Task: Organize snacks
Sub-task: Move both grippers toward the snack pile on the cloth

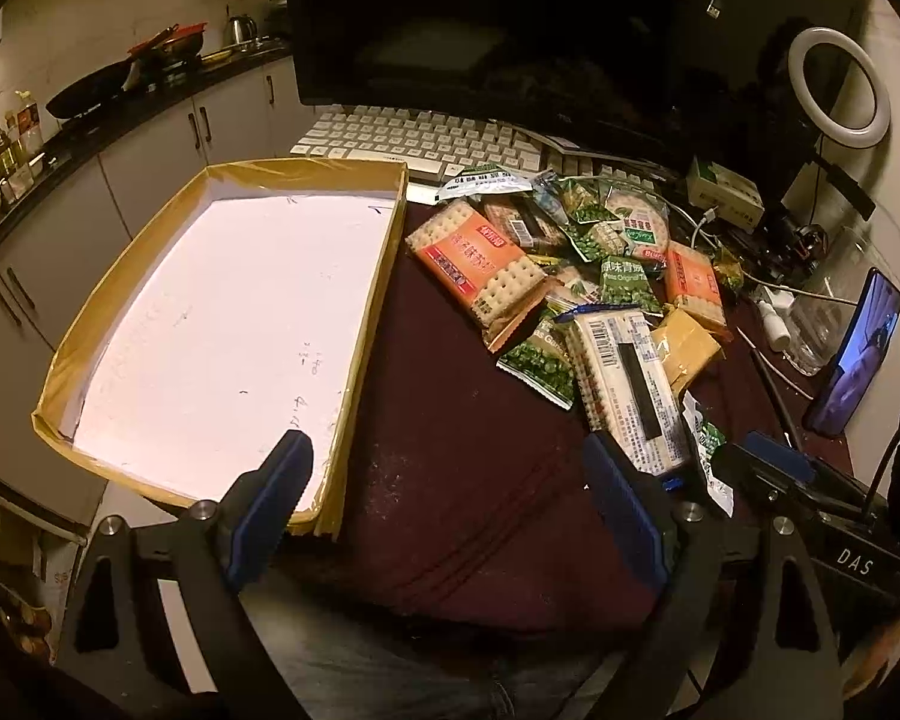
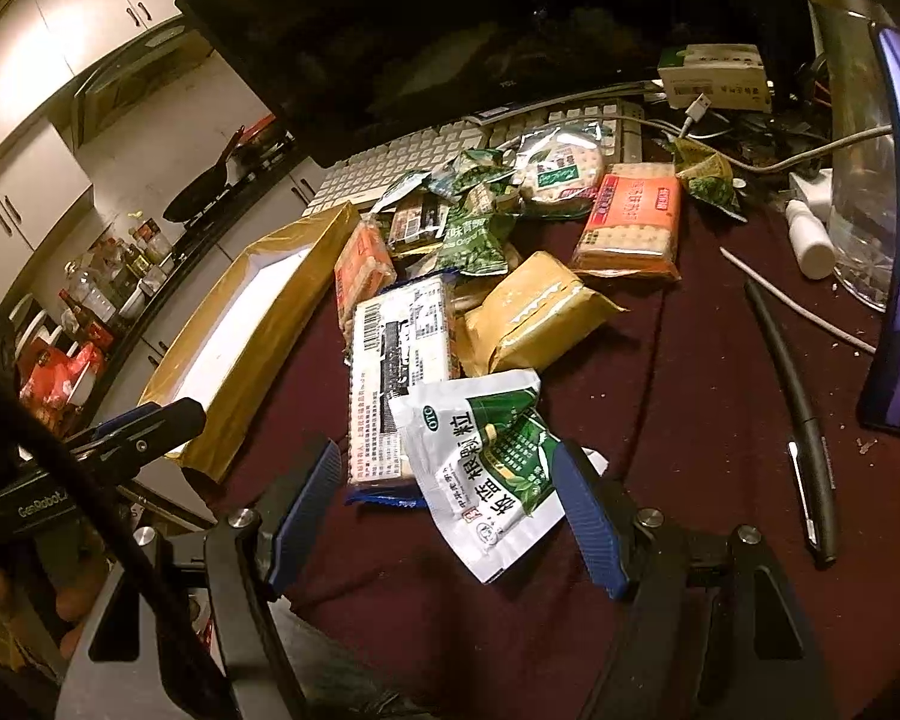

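A pile of snack packets lies on the dark red cloth: an orange cracker pack, green pea bags, a white cracker pack with a barcode, a tan packet and a white-green sachet. An empty shallow box with tape-covered walls and a white floor sits left of the pile. My left gripper is open over bare cloth between box and pile. My right gripper is open, its jaws either side of the sachet.
A white keyboard and a dark monitor stand behind the pile. A phone, a ring light, a black pen, a small white bottle and cables crowd the right. Kitchen counter lies left.
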Demonstrator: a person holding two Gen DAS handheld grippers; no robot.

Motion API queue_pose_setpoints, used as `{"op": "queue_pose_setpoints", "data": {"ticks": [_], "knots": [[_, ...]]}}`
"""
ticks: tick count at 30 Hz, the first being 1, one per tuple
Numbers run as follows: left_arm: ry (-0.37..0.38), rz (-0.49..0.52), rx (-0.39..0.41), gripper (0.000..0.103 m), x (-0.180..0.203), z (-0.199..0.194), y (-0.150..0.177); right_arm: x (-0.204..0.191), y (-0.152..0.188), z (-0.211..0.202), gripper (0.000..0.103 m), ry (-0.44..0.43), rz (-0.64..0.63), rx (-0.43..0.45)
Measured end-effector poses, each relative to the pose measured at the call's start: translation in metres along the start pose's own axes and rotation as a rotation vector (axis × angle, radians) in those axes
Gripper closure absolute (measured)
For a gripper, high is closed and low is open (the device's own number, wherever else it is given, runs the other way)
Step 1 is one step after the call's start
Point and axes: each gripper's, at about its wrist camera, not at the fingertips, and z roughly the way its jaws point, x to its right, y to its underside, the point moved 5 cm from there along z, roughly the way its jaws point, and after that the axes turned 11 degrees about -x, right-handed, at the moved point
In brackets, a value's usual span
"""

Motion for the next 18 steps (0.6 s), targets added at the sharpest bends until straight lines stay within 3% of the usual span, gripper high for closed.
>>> {"op": "queue_pose_setpoints", "data": {"ticks": [18], "knots": [[0.008, 0.004, -0.016, 0.012, -0.0003, 0.007, 0.0, 0.0043, -0.0079, 0.0043, 0.03, 0.009, 0.02, -0.026]]}}
